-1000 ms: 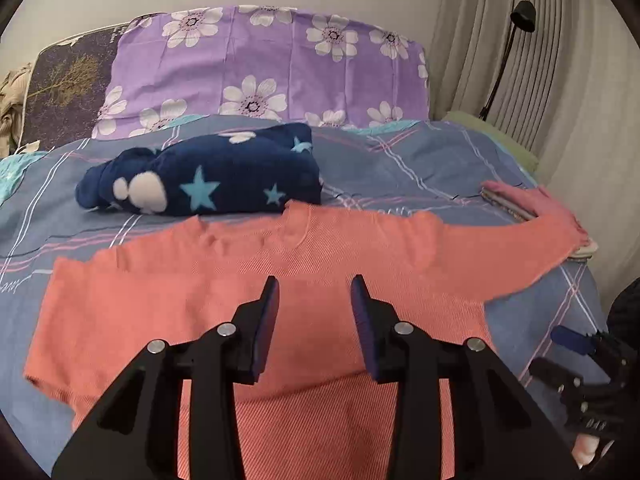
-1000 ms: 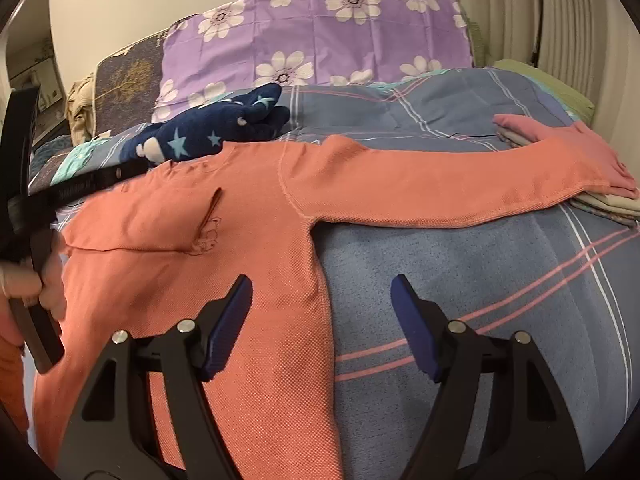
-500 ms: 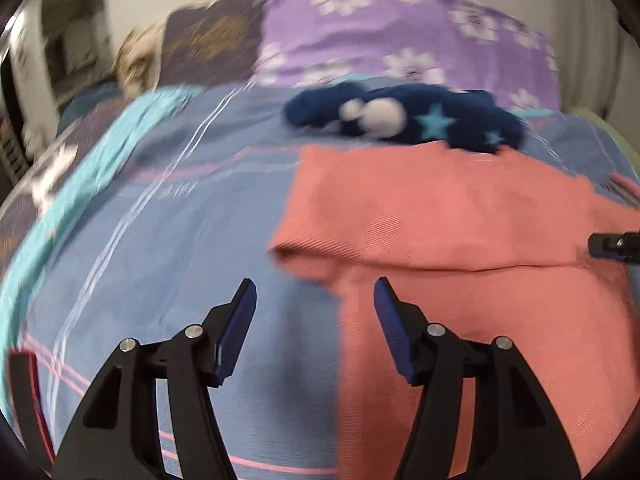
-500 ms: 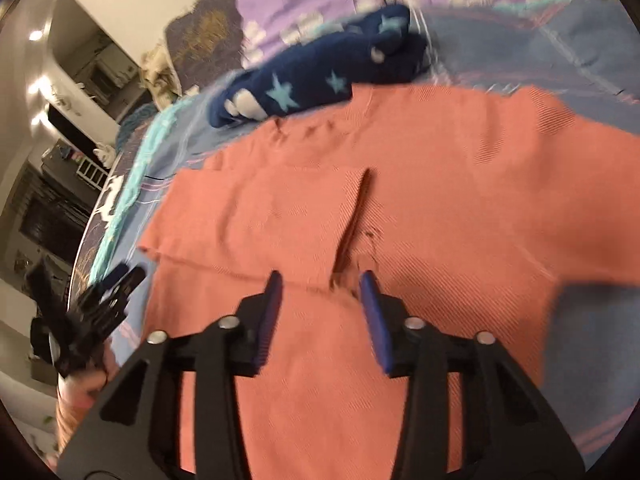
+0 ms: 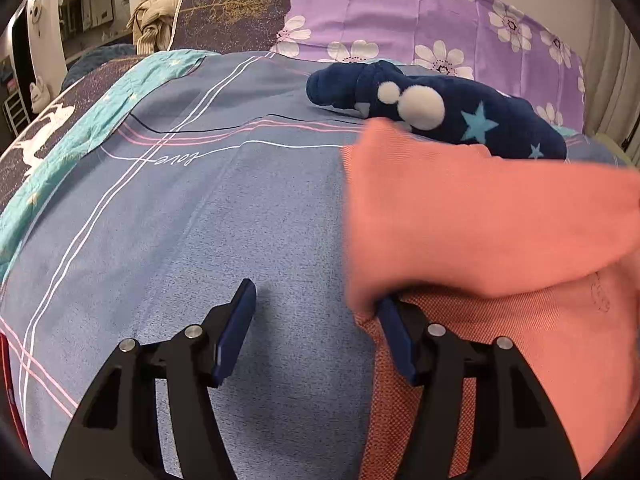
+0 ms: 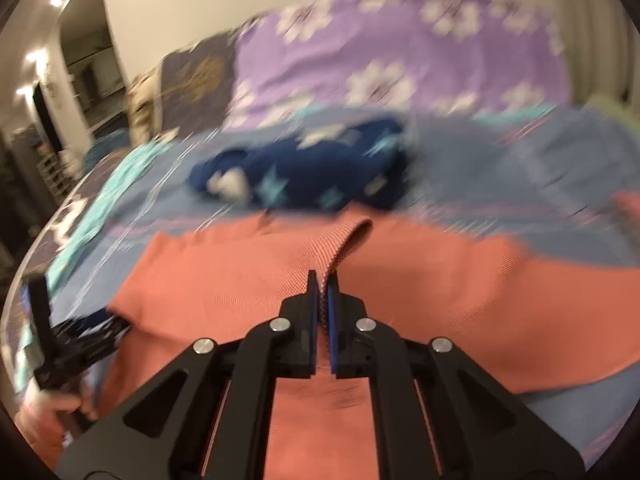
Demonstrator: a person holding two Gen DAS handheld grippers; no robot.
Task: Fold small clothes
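Blue striped bedspread (image 5: 200,220) (purple floral pillow (image 5: 440,20) behind), arched doorway (image 6: 88,64)

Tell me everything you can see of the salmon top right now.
The salmon top is a coarse-woven knit lying spread on the blue plaid bedspread, just in front of the navy star-print garment. The right gripper is shut on a raised ridge of its fabric. One blurred layer hangs over the open left gripper, draping onto one finger. A small outline motif shows on the cloth.

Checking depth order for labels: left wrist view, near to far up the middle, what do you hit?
Left gripper → blue striped bedspread → navy star-print garment → purple floral pillow.
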